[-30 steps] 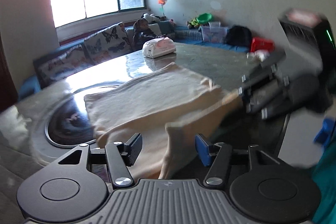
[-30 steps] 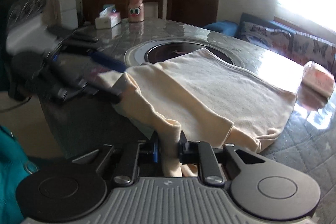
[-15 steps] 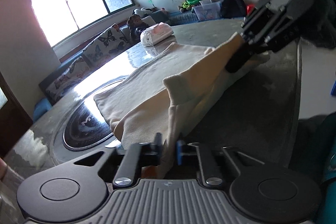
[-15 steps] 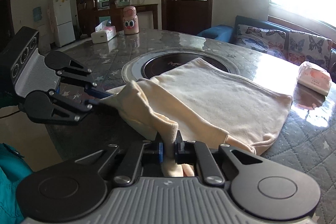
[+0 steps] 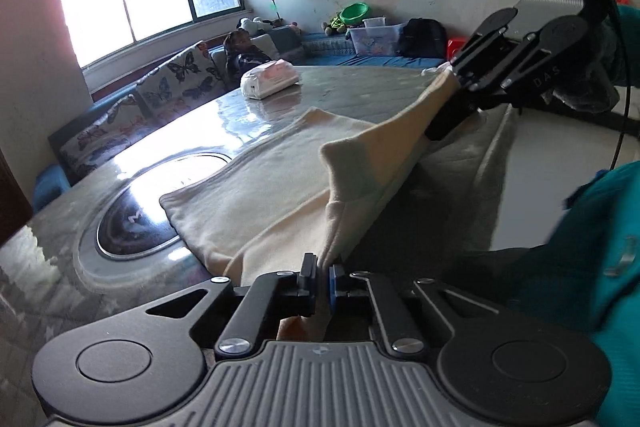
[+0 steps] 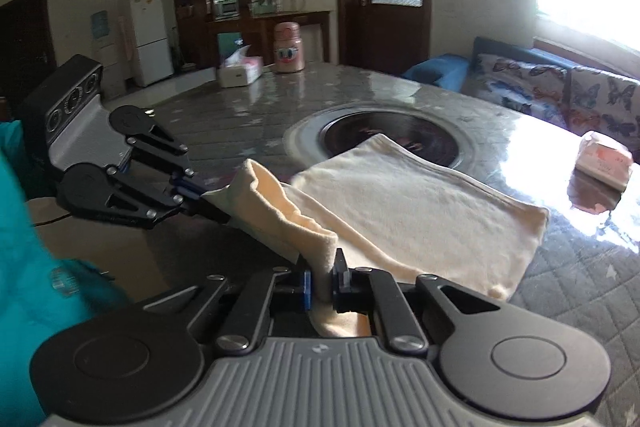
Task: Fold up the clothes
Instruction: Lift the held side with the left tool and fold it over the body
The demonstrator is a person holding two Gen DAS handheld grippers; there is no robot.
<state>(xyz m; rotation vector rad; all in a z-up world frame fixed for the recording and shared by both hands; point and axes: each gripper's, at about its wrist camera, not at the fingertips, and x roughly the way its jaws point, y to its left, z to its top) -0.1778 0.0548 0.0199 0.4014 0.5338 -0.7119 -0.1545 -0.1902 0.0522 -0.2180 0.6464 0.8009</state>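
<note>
Cloth (image 5: 256,195) near edge lifted, pinched by left tongs (image 5: 323,277), right tongs (image 6: 322,281).

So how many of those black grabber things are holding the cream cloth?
2: the left gripper pinches one near corner, the right gripper the other, of the cream cloth.

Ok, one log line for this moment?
phase: fold lift | left gripper: shut on cloth | right gripper: shut on cloth | far part on table
</note>
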